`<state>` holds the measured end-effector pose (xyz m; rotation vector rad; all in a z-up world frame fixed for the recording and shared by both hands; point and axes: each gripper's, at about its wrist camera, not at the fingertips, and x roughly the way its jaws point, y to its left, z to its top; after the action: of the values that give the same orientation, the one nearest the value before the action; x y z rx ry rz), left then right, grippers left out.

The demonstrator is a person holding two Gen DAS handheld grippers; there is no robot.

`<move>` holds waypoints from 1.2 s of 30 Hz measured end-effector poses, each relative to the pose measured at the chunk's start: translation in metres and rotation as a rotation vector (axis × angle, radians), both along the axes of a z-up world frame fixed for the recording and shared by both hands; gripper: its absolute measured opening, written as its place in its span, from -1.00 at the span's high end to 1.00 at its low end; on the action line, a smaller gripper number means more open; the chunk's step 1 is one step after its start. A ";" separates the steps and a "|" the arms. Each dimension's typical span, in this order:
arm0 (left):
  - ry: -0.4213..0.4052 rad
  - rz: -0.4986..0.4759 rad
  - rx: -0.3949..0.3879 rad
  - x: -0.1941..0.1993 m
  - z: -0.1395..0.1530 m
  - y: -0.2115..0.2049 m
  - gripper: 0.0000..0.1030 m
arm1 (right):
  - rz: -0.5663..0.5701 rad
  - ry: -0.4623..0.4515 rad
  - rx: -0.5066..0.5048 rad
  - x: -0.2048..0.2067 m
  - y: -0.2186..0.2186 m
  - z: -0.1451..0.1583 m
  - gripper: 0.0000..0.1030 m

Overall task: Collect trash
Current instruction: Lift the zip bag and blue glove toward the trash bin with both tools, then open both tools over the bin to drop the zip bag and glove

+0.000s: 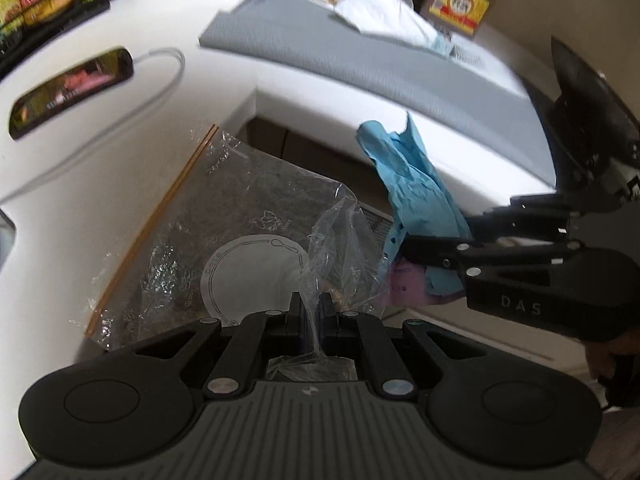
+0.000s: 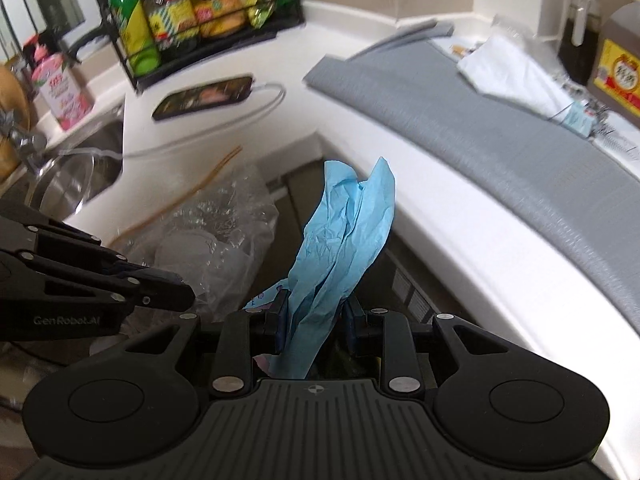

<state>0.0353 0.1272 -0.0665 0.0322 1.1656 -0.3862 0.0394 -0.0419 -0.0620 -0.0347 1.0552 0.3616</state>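
White counter (image 2: pixel 248 136) behind. Left gripper (image 1: pixel 311 308) pinches the clear zip bag (image 1: pixel 224 240) up by its edge; probably keeping it open. Right gripper (image 2: pixel 316 312) clamps crumpled blue paper (image 2: pixel 344 232) beside it, likely to stuff in.

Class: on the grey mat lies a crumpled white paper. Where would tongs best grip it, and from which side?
Probably the white paper at its raised, crumpled middle, approached from above on the open grey mat side, since bottles crowd the far edge.

Wrist views, seemingly close, counter-facing (image 1: pixel 120 184)
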 end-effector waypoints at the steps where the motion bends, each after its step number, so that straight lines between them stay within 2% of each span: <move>1: 0.008 -0.002 0.005 0.000 -0.004 0.001 0.87 | 0.008 0.010 -0.006 0.000 0.001 -0.004 0.43; 14: 0.128 -0.097 0.029 0.015 -0.063 -0.011 0.87 | 0.062 0.137 -0.066 0.004 0.007 -0.060 0.43; 25: 0.217 -0.105 0.074 0.036 -0.133 -0.020 0.87 | 0.044 0.265 -0.103 0.018 0.004 -0.123 0.43; 31: 0.263 -0.104 0.067 0.045 -0.168 -0.022 0.87 | 0.062 0.310 -0.134 0.022 0.006 -0.153 0.43; 36: 0.307 -0.118 0.099 0.054 -0.205 -0.029 0.87 | 0.067 0.362 -0.136 0.031 0.011 -0.185 0.43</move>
<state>0.0893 0.0985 -0.2713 0.1326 1.4897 -0.4484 0.0701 -0.0308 -0.2474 -0.1303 1.4390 0.3637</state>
